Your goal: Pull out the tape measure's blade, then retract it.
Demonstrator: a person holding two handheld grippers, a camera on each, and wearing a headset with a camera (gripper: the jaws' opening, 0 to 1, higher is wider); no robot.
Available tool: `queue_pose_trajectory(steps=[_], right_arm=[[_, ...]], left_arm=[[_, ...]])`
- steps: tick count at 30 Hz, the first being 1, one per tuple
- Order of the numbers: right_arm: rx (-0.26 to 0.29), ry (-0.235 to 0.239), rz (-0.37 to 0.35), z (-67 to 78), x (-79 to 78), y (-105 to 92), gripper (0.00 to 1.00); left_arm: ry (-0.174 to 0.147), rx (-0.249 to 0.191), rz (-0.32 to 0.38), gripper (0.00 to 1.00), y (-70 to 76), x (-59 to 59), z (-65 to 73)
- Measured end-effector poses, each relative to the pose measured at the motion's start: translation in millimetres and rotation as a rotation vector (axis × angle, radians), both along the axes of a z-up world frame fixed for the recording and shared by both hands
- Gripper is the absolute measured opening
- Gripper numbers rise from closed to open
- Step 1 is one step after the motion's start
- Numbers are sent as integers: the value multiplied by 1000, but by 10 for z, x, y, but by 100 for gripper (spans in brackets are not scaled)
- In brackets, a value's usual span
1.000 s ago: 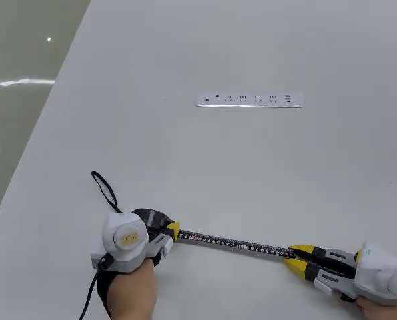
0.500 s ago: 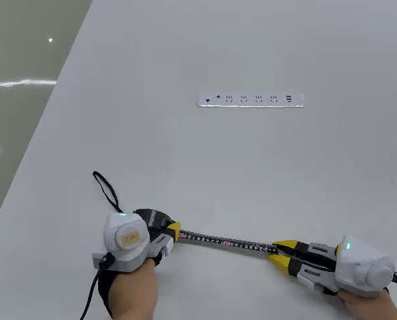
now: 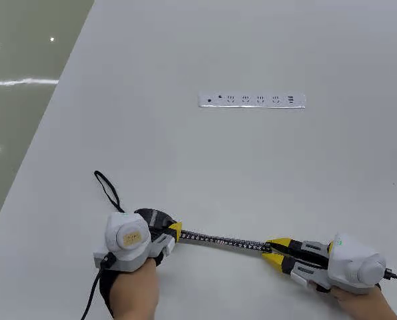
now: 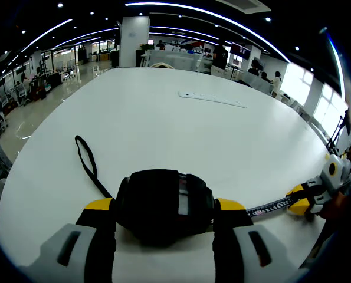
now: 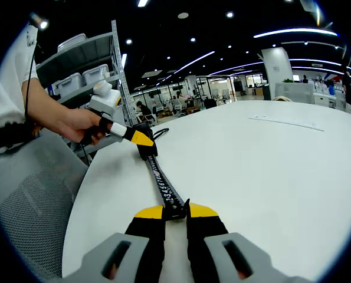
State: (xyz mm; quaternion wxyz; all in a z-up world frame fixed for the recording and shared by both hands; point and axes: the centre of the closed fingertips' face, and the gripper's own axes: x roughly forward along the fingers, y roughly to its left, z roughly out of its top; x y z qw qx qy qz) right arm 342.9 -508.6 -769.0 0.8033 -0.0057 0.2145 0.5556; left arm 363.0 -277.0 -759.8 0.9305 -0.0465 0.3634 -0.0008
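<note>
**One tape measure, its blade stretched between two grippers**

Head view: two grippers, one tape measure and one power strip [image 3: 251,101] are counted on the white table [image 3: 265,173]. The black, rounded tape measure [image 3: 155,220] is clamped in the jaws of the left gripper [image 3: 171,233]. A single black strap [image 3: 107,189] is looped away beyond that gripper. The dark, numbered blade [image 3: 221,241] is stretched across to the right gripper [image 3: 271,250], whose yellow-tipped jaws are narrowed onto its end. The power strip is seen well ahead of both grippers.

Left gripper view: the tape measure [image 4: 163,203] is held across its width between the jaws of the left gripper [image 4: 164,207]. The blade [image 4: 269,207] is led off to the right of the jaws, where its end is met by the right gripper [image 4: 299,200].

Right gripper view: the blade [image 5: 163,186] is pinched at its end by the almost-touching jaws of the right gripper [image 5: 175,213]. It is run straight ahead to the tape measure [image 5: 147,147], which is gripped by the left gripper [image 5: 137,138] held in a hand [image 5: 81,124].
</note>
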Motion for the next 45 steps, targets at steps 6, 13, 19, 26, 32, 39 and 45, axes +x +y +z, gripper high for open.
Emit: queue_pose_trajectory(steps=[6, 13, 19, 26, 32, 39, 45], right_arm=[[-1, -1, 6, -1, 2, 47, 12], [6, 0, 7, 7, 17, 106, 12], [10, 0, 14, 13, 20, 185, 12], [19, 5, 22, 25, 18, 272, 12], [20, 7, 28, 27, 22, 354, 12], [21, 10, 34, 18, 33, 426, 12], [25, 12, 40, 14, 41, 513, 12]], left_arm=[[1, 0, 0, 64, 0, 0, -3], [1, 0, 0, 64, 3, 3, -9], [0, -1, 1, 64, 6, 2, -8], [1, -1, 1, 64, 5, -1, -7], [2, -2, 1, 64, 8, -2, -7], [4, -3, 1, 64, 6, -1, -4], [5, -4, 1, 64, 7, -4, -6]])
